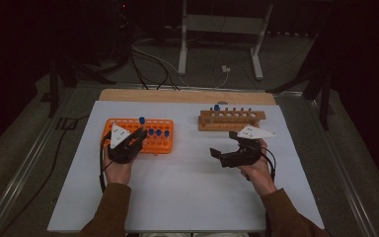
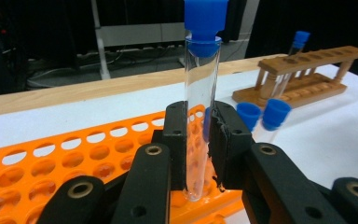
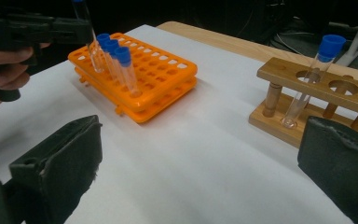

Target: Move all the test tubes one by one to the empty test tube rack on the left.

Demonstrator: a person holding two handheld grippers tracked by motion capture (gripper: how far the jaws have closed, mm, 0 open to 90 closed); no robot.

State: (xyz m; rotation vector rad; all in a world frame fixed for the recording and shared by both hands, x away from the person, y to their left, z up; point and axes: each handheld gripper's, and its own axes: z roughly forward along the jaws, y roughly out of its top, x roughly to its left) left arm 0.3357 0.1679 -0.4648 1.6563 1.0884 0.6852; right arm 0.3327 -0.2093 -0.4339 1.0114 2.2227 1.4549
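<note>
My left gripper [image 1: 139,134] is shut on a clear test tube [image 2: 199,116] with a blue cap [image 2: 205,21], held upright over the near edge of the orange rack [image 1: 138,136]. Three more blue-capped tubes [image 3: 117,63] stand in that rack just beside it. My right gripper [image 1: 223,145] hovers open over the white table, its wide-apart jaws holding nothing. A wooden rack [image 1: 232,120] at the back right holds one blue-capped tube [image 3: 313,77] in its leftmost hole. In the right gripper view the left gripper [image 3: 81,28] grips the tube [image 3: 89,39] at the upper left.
The white tabletop [image 1: 187,187] has a wooden strip [image 1: 187,96] along its far edge. Cables and a metal stand's legs [image 1: 219,44] lie on the floor beyond the table. The person's brown sleeves [image 1: 109,210] come in from the bottom.
</note>
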